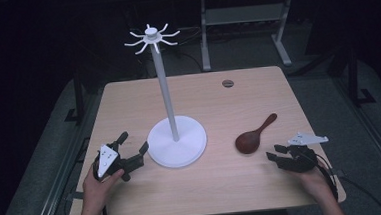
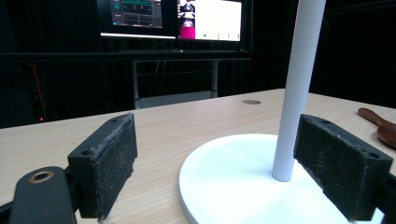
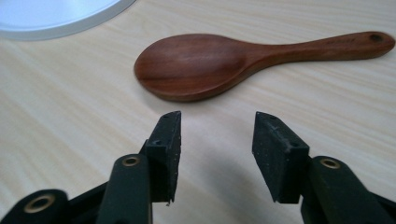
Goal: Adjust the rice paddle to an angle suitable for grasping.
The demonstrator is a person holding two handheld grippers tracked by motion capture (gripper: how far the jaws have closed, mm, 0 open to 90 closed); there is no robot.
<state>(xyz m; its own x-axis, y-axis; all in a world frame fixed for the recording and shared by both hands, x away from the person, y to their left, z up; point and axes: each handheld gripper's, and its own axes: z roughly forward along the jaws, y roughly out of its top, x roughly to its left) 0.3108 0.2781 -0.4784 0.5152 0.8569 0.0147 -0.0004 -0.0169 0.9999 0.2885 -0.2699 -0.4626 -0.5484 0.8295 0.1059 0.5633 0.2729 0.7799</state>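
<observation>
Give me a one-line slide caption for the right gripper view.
Open right gripper poised just short of a wooden spoon lying flat on the table.

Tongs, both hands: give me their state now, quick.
Left tongs: open, holding nothing, jaws either side of the white stand without touching its pole.
Right tongs: open, holding nothing, just short of the wooden spoon.

The white hook stand (image 1: 175, 138) blocks the table's (image 1: 257, 91) centre, its pole rising high. At four o'clock from it lies a wooden spoon (image 1: 253, 135). Bare tabletop lies open toward twelve and six o'clock.
</observation>
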